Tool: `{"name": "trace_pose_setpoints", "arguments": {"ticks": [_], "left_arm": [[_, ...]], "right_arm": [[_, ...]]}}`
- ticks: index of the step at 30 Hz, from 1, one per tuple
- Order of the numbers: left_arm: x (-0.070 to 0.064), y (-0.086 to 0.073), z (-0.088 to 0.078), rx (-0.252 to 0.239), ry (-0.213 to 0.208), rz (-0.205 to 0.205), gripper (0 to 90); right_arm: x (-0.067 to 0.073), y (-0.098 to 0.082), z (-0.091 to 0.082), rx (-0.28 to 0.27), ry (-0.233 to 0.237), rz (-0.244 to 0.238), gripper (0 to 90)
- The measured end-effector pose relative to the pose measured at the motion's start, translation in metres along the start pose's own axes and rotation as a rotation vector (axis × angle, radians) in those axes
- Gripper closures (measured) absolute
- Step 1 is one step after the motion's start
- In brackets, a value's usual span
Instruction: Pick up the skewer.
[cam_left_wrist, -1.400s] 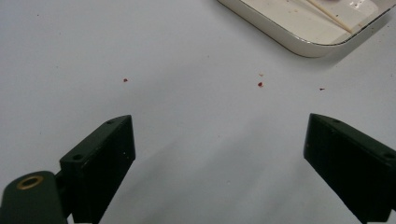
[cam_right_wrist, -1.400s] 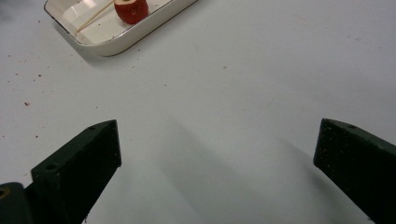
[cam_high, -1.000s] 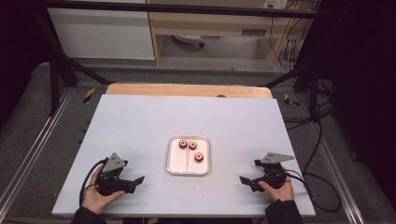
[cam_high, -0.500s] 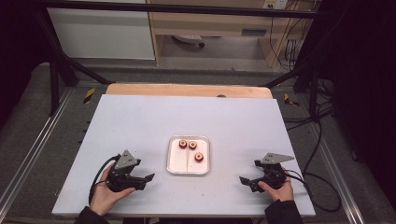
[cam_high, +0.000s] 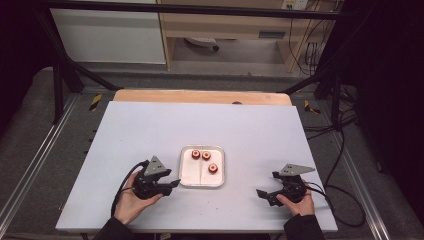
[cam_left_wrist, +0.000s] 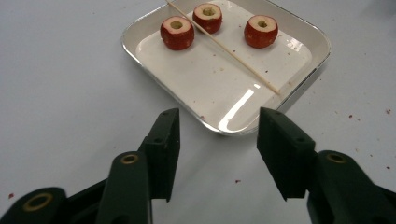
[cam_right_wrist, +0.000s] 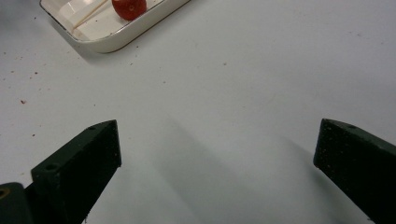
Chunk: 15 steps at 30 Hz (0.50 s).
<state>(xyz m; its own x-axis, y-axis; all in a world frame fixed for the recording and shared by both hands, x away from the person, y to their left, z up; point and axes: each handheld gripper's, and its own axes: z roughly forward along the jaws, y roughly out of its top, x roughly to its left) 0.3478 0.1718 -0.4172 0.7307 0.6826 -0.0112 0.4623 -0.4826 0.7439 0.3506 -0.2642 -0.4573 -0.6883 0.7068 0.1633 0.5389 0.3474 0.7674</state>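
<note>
A: What is sitting at the left?
B: The left gripper (cam_high: 172, 184), just beside the white tray (cam_high: 186, 181); its jaws have just been closing, half apart now, nothing between them.
A: And the tray?
B: It is holding three cored red fruit pieces (cam_left_wrist: 177, 33) and a thin skewer (cam_left_wrist: 224, 46).
A: The right?
B: The right gripper (cam_high: 264, 194) is resting well apart, jaws gaping wide, empty.
</note>
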Motion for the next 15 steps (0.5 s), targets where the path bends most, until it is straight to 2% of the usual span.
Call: {"name": "trace_pose_setpoints", "arguments": {"ticks": [2,4,9,11,15], "left_arm": [[-0.003,0.005,0.005,0.004,-0.004,0.002,52.6],[-0.008,0.013,0.011,0.002,-0.011,0.003,58.9],[-0.015,0.022,0.02,0.009,-0.024,0.005,67.5],[-0.018,0.027,0.025,0.019,-0.032,0.006,69.3],[-0.024,0.035,0.037,0.042,-0.043,0.008,78.3]], "right_arm": [[0.0,0.0,0.0,0.0,-0.001,0.0,1.2],[0.0,0.0,0.0,0.001,0.001,0.0,1.3],[0.0,0.0,0.0,0.001,-0.001,-0.001,1.3],[0.0,0.0,0.0,0.001,-0.001,0.0,1.3],[0.0,0.0,0.001,0.003,0.0,-0.001,1.3]]}}
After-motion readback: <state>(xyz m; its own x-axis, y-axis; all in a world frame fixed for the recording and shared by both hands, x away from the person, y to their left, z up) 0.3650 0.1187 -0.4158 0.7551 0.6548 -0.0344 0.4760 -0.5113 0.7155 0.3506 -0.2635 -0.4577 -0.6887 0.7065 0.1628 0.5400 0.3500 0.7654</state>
